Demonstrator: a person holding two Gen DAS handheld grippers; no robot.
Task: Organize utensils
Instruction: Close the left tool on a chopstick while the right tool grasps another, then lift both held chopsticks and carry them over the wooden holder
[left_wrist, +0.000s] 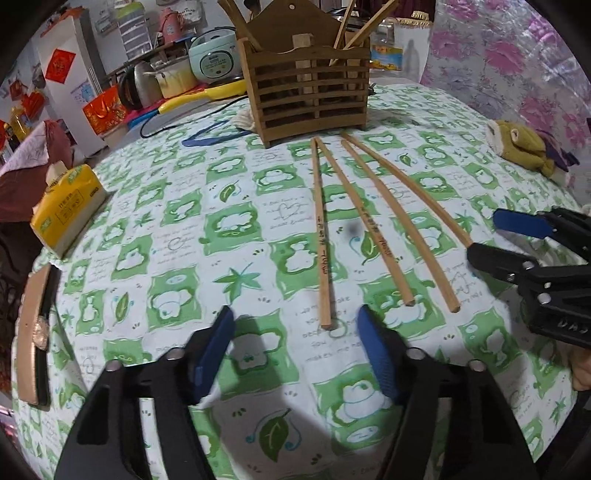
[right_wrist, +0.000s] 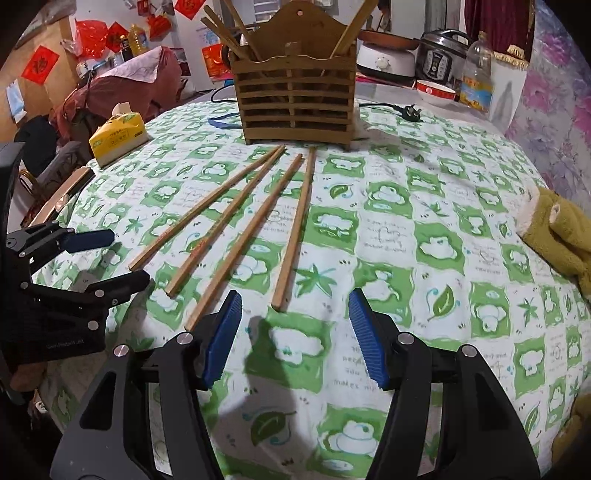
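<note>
Several wooden chopsticks (left_wrist: 373, 225) lie fanned out on the green and white tablecloth, tips toward a slatted wooden utensil holder (left_wrist: 308, 98) at the back that holds more chopsticks. They also show in the right wrist view (right_wrist: 255, 225), in front of the holder (right_wrist: 295, 107). My left gripper (left_wrist: 295, 325) is open and empty, just short of the leftmost chopstick's near end. My right gripper (right_wrist: 293, 310) is open and empty, its near end of the rightmost chopstick between the fingertips' line. Each gripper shows in the other's view, the right one (left_wrist: 491, 236) and the left one (right_wrist: 118, 254).
A yellow tissue pack (left_wrist: 66, 206) lies at the left, a phone-like flat object (left_wrist: 33, 336) at the left table edge. A plush toy (left_wrist: 521, 147) sits at the right. A blue band (left_wrist: 210, 138) and a power plug (right_wrist: 410, 112) lie near the holder. Kitchen appliances stand beyond the table.
</note>
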